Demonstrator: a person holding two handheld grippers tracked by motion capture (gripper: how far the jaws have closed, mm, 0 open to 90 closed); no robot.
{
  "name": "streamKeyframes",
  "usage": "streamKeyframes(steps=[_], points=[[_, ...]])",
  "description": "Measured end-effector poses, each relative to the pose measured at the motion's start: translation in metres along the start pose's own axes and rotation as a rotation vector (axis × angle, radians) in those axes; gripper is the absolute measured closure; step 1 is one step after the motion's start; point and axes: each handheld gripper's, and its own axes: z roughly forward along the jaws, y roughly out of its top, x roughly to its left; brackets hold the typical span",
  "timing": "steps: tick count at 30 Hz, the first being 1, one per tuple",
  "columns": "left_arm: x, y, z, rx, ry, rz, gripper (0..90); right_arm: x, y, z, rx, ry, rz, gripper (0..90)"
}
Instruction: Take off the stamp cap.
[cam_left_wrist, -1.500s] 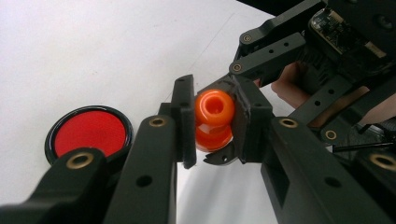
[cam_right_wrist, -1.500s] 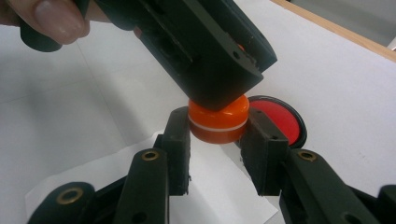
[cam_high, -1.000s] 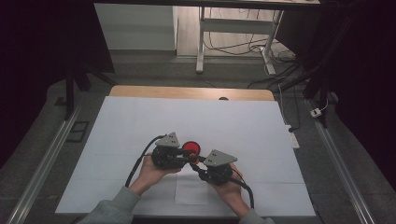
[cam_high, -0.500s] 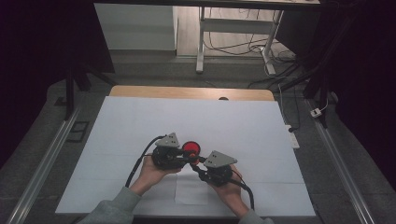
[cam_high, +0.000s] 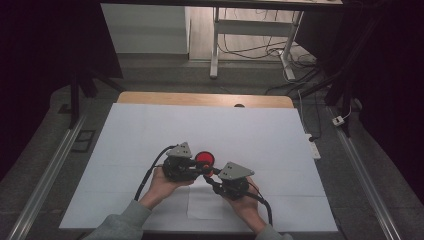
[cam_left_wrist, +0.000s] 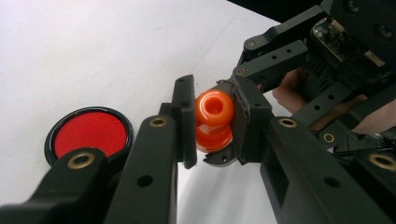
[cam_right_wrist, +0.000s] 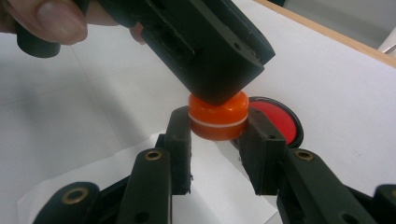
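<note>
White paper-covered table (cam_high: 150, 130), dark room around, wood edge at far side. Left gripper (cam_high: 200, 167) comes in from the left, jaws closed on a small orange piece (cam_left_wrist: 214, 120); it looks like two stacked rounded halves with a pale seam, hollow end facing the left gripper view's camera. Red disc in a black rim (cam_high: 204, 158) lies flat on the paper just beyond and between both grippers, apart from the piece. Right gripper (cam_high: 210, 177) comes from the right, jaws also clamped on the same orange piece from a crossing direction. Both hands are equally near. Judgement: the stack axis runs between the two grips, so pulling or twisting apart along it is likely next.
</note>
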Motion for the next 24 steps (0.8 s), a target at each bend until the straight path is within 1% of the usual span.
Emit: streamKeyframes(steps=[12, 21, 22, 23, 24], points=[[0.001, 0.000, -0.001, -0.002, -0.007, -0.001, 73.0, 0.000, 0.000, 0.000, -0.003, -0.001, -0.013, 64.7], [0.001, 0.000, -0.001, -0.008, -0.006, -0.003, 73.0, 0.000, -0.001, 0.000, -0.017, -0.001, 0.003, 64.7], [0.000, 0.000, -0.002, -0.014, 0.001, -0.002, 73.0, 0.000, -0.001, 0.000, -0.022, -0.001, 0.004, 64.7], [0.000, 0.001, -0.006, -0.049, 0.051, 0.000, 73.1, 0.000, -0.001, 0.000, -0.010, -0.005, 0.002, 64.8], [0.004, 0.002, -0.014, -0.079, 0.060, -0.017, 73.0, 0.000, -0.004, 0.002, 0.027, -0.013, -0.018, 64.8]])
